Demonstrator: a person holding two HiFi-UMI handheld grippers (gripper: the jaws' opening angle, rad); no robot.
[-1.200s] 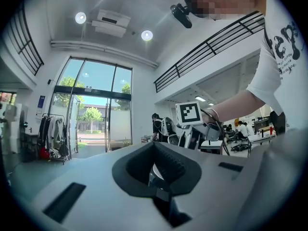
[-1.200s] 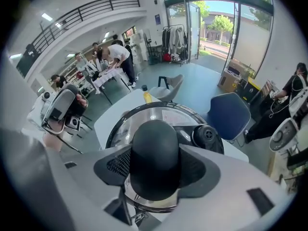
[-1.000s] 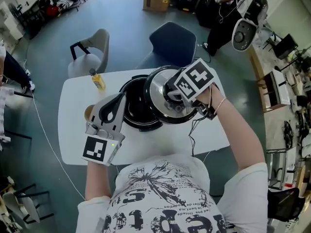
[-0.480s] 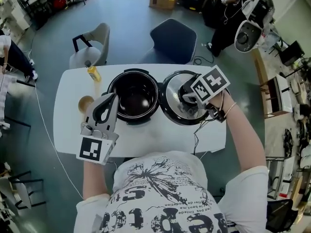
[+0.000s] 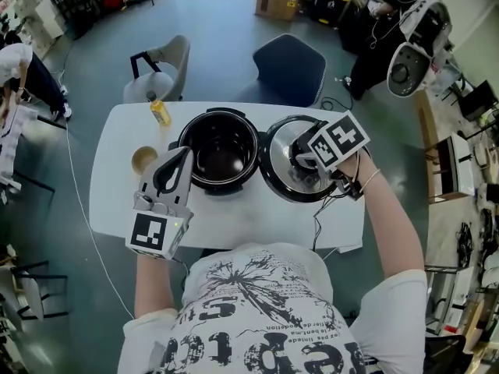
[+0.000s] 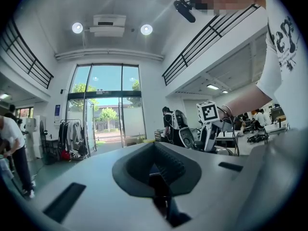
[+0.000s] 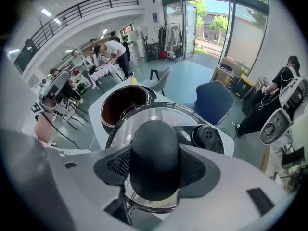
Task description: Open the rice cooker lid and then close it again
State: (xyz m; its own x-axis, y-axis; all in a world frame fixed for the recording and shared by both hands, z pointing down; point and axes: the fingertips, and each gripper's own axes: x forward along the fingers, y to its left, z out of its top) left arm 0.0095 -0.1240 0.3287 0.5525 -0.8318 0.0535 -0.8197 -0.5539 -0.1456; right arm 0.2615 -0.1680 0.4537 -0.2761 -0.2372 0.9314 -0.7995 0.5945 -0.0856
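The black rice cooker stands open in the middle of the white table, its dark inner pot bare. Its round glass lid is off the pot, just to its right over the table; whether it rests there I cannot tell. My right gripper points steeply down, shut on the lid's black knob. My left gripper lies level at the cooker's left front, jaws shut and empty, not touching the pot. The left gripper view shows those closed jaws and the right gripper's marker cube beyond.
A yellow bottle and a small brown bowl sit on the table's left part. A black cable trails off the right front edge. A dark blue chair and a grey chair stand behind the table.
The right gripper carried the lid to the right, from partly over the pot to beside it, and slightly down. The left gripper shifted a little along the cooker's left side.
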